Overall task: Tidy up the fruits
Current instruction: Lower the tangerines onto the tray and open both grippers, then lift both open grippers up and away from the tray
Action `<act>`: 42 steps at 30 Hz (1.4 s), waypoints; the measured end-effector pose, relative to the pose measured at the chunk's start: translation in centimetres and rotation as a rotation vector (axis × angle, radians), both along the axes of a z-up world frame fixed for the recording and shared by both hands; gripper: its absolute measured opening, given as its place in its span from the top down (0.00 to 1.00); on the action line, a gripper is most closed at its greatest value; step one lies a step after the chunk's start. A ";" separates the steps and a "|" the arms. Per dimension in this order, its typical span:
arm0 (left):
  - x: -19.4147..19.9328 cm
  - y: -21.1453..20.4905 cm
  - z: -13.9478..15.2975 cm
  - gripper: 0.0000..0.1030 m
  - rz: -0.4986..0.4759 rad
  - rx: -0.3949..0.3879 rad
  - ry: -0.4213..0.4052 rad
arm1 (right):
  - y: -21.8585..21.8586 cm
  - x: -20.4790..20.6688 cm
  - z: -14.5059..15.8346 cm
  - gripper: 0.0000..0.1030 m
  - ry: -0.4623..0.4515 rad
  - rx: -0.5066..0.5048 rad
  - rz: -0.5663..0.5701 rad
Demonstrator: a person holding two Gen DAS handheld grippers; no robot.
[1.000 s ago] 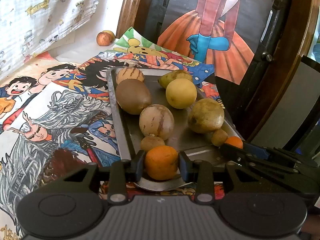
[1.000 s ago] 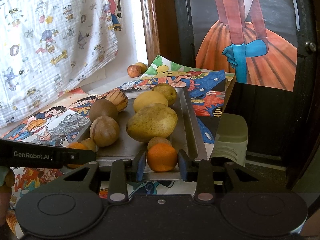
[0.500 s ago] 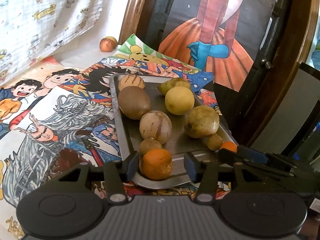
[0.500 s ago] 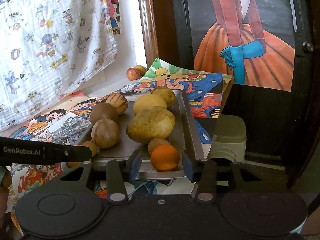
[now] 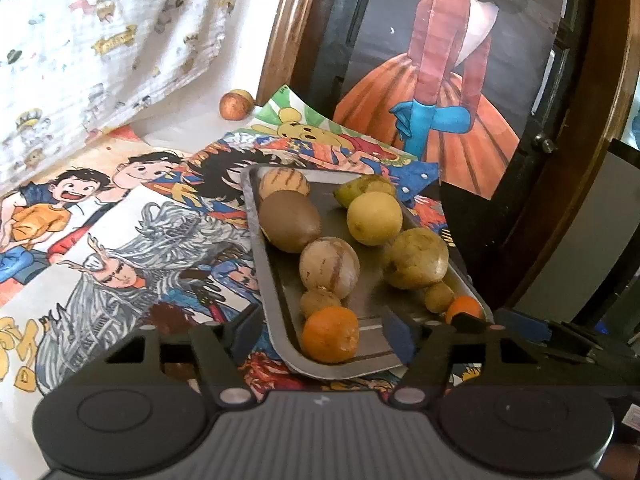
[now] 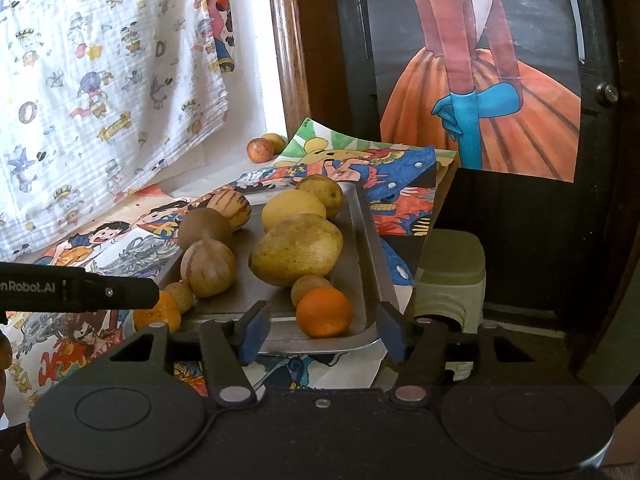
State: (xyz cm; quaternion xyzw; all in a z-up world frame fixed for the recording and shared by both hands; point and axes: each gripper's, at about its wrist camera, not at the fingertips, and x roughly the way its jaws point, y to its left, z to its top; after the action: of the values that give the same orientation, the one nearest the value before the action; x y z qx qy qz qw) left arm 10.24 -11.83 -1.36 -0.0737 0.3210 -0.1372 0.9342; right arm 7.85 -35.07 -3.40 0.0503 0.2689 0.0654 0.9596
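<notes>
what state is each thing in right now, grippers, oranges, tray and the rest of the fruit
left hand-held gripper: open, empty
right hand-held gripper: open, empty
left orange: released, resting on the tray's near end
right orange: released, resting on the tray's near end
metal tray: flat on the drawings, loaded with fruit
large yellow-brown fruit: lying on its side in the tray
two small fruits: off the tray, by the curtain

Metal tray (image 5: 276, 312) holds fruits: two oranges (image 5: 330, 334) (image 6: 324, 312) at near corners, brown and striped rounds along left edge, yellow-green ones right.
</notes>
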 end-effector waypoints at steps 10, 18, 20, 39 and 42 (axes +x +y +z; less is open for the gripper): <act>-0.6 0.8 0.5 0.04 0.065 0.010 -0.022 | -0.1 -0.6 0.8 0.22 -0.021 0.009 -0.010; -0.9 1.7 0.6 0.01 0.126 0.002 -0.018 | -0.2 -1.2 1.7 0.06 -0.048 0.032 -0.022; -1.0 1.9 0.7 0.01 0.134 0.000 -0.019 | -0.2 -1.4 1.9 0.04 -0.057 0.038 -0.024; -3.4 3.5 1.6 0.00 0.163 0.043 -0.071 | 0.8 -3.5 3.6 0.01 -0.096 0.041 -0.028; -4.0 3.8 1.6 0.00 0.170 0.059 -0.079 | 1.1 -3.9 3.6 0.01 -0.097 0.042 -0.025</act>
State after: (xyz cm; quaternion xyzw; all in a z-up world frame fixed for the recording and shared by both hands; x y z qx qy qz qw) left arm 6.26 -7.98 0.22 -0.0678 0.2806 -0.0510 0.9561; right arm 4.00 -33.96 0.24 0.0705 0.2201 0.0613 0.9710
